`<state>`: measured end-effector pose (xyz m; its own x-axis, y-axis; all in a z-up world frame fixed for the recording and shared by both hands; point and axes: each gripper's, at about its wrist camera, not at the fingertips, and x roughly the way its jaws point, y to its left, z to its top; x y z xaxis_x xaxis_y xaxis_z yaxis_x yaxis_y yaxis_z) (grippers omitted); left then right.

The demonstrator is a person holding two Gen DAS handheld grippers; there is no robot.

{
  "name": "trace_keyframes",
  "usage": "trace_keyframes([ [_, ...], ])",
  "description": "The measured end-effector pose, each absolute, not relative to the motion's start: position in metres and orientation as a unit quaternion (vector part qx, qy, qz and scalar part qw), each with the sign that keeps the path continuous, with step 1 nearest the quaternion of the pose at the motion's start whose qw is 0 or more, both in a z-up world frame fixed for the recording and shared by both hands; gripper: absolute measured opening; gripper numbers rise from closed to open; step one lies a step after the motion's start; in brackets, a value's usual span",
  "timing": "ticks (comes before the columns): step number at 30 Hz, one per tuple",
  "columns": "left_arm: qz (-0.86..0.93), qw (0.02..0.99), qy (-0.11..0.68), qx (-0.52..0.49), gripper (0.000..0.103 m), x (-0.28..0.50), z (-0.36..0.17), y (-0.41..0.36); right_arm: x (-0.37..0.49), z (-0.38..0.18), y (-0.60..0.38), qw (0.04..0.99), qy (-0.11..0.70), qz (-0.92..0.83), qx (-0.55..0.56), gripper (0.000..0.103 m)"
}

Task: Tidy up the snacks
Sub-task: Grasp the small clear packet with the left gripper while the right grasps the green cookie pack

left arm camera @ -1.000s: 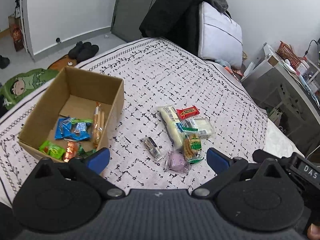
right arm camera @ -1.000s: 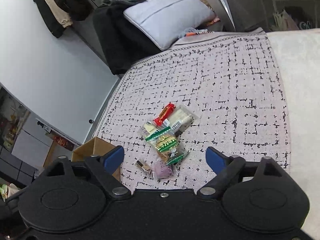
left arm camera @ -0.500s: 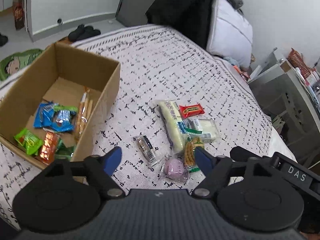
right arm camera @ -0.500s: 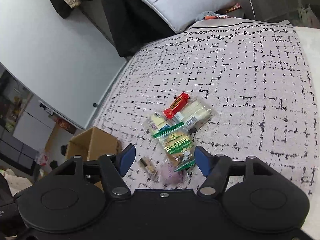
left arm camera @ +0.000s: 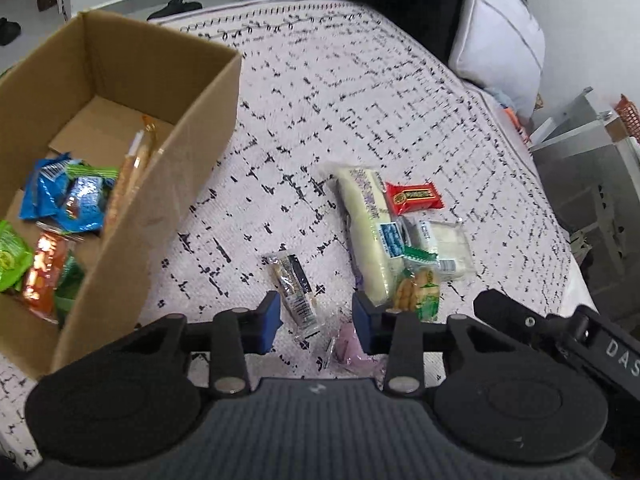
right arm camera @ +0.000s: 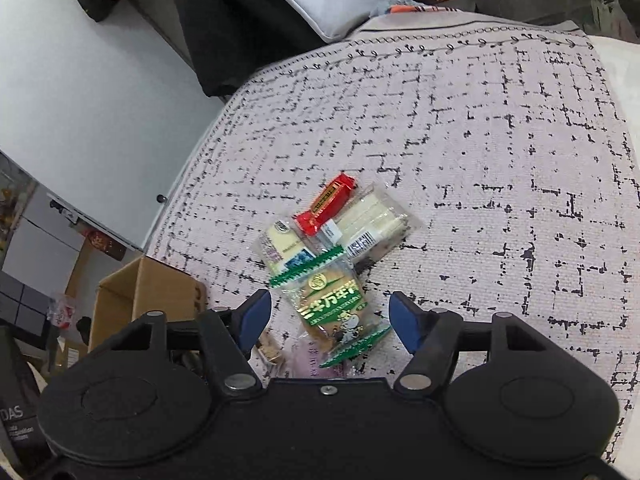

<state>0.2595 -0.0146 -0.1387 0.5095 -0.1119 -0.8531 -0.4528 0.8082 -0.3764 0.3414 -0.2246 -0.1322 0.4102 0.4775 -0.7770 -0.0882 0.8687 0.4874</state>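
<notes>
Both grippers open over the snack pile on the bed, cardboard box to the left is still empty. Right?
One thing is wrong: the cardboard box is not empty. The left wrist view shows blue, green and orange snack packets already lying inside it. The rest holds: the left gripper and the right gripper are both open over the snack pile on the bed.
</notes>
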Motion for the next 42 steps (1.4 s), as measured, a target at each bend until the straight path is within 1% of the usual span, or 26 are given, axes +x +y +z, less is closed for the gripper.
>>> trace_keyframes([
  [10,0.120,0.804,0.512,-0.279,0.036,0.277,-0.171,-0.013,0.352,-0.155,-0.205,0.808,0.543,0.172,0.148,0.066],
  [13,0.124,0.805,0.514,-0.270,0.029,0.278,-0.178,-0.012,0.356,-0.161,-0.202,0.807,0.547,0.171,0.143,0.067],
  [15,0.130,0.809,0.515,-0.253,0.020,0.281,-0.177,-0.015,0.358,-0.164,-0.200,0.808,0.547,0.169,0.139,0.069],
  [17,0.135,0.809,0.517,-0.243,0.018,0.285,-0.176,-0.016,0.359,-0.166,-0.199,0.810,0.545,0.169,0.136,0.073],
  [21,0.131,0.810,0.520,-0.235,0.017,0.283,-0.173,-0.021,0.358,-0.171,-0.193,0.817,0.537,0.172,0.123,0.073],
  [23,0.129,0.810,0.521,-0.237,0.017,0.278,-0.171,-0.022,0.357,-0.173,-0.189,0.822,0.531,0.175,0.109,0.070],
  [26,0.131,0.809,0.520,-0.241,0.017,0.269,-0.170,-0.023,0.355,-0.173,-0.186,0.824,0.529,0.180,0.094,0.063],
  [28,0.131,0.810,0.519,-0.241,0.017,0.264,-0.167,-0.022,0.352,-0.170,-0.185,0.820,0.531,0.191,0.091,0.049],
  [34,0.133,0.823,0.501,-0.235,0.017,0.255,-0.145,-0.019,0.344,-0.159,-0.184,0.824,0.528,0.192,0.076,0.047],
  [42,0.133,0.840,0.474,-0.230,0.017,0.236,-0.114,-0.013,0.332,-0.133,-0.186,0.837,0.498,0.212,0.083,0.047],
])
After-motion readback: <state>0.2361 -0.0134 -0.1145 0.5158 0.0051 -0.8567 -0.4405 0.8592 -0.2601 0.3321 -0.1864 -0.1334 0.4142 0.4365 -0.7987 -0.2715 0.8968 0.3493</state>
